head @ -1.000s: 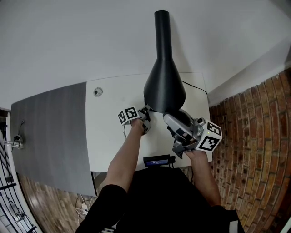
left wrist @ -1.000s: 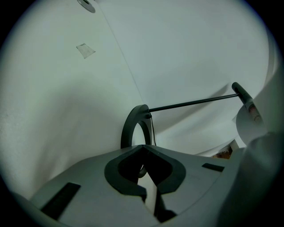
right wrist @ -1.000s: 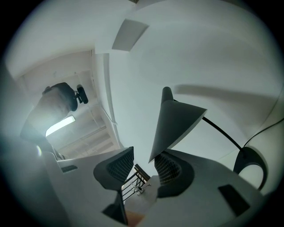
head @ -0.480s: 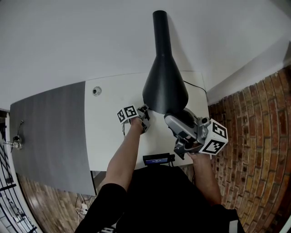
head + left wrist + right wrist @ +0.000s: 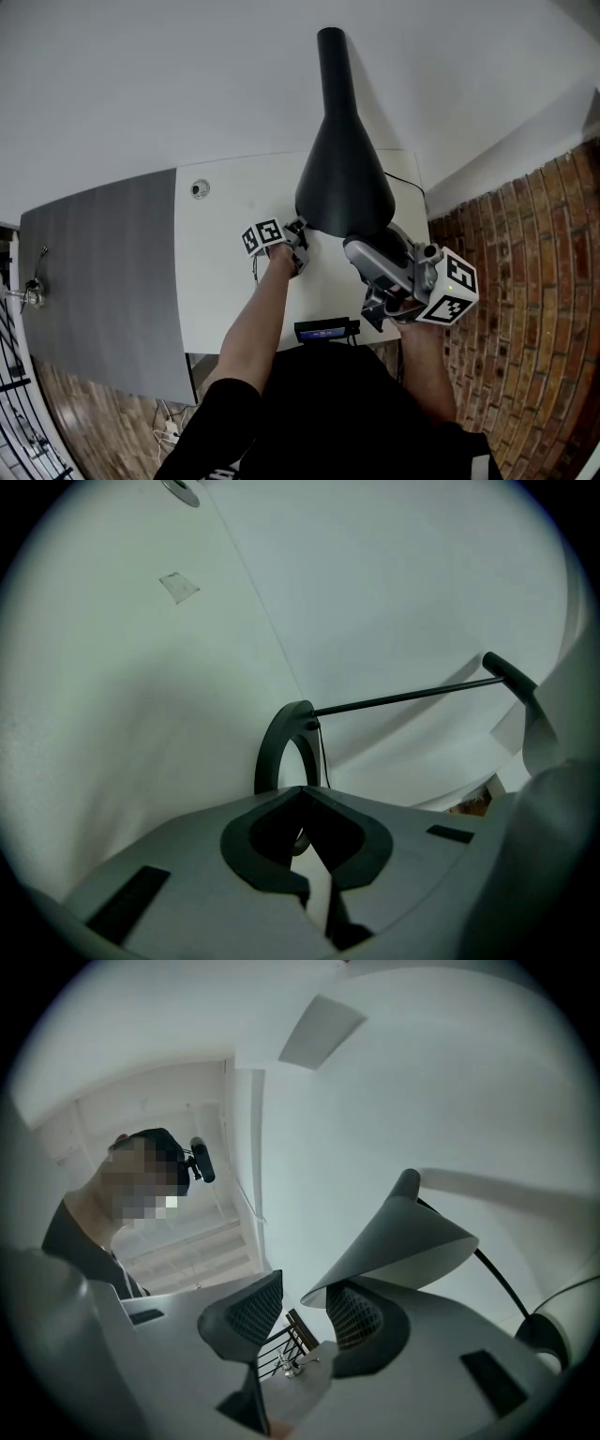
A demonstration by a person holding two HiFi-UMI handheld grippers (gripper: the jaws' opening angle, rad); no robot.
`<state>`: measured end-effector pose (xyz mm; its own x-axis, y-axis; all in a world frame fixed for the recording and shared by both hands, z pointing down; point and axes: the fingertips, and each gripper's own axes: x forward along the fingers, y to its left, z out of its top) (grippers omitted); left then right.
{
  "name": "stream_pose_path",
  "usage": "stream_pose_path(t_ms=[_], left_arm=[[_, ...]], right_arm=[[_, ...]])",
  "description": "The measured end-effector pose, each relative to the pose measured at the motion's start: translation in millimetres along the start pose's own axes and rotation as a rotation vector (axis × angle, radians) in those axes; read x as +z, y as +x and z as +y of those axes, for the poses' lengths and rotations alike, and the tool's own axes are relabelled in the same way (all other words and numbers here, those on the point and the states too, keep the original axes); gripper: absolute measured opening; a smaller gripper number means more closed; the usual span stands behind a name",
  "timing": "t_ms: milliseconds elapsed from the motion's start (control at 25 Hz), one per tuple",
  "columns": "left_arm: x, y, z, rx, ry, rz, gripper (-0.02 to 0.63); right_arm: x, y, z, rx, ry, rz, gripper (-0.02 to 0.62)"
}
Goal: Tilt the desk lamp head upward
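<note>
My right gripper (image 5: 295,1302) stands with jaws apart. The rim of the black cone-shaped lamp head (image 5: 342,178) rests against one pad, and from the head view the lamp head covers my jaw tips. It rises over the far right of the white desk (image 5: 225,272). My left gripper (image 5: 300,794) is clamped narrow on the lamp's black ring base (image 5: 275,747), whose lower part my jaws hide.

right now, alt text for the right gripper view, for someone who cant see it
The right gripper has its jaws apart just under the rim of the cone-shaped lamp head, whose edge sits over one pad. Behind are a white wall and, at left, a person.
</note>
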<state>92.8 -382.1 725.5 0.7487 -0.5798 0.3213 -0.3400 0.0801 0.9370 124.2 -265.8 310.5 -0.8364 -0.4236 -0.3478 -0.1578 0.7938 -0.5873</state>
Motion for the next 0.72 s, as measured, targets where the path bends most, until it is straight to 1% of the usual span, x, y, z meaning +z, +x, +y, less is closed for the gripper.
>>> stream_pose_path(t_ms=[720], left_arm=[[-2,3,2,-0.001,-0.003,0.003,0.012]], right_arm=[[29,13,21,0.034,-0.082,-0.019,0.149]])
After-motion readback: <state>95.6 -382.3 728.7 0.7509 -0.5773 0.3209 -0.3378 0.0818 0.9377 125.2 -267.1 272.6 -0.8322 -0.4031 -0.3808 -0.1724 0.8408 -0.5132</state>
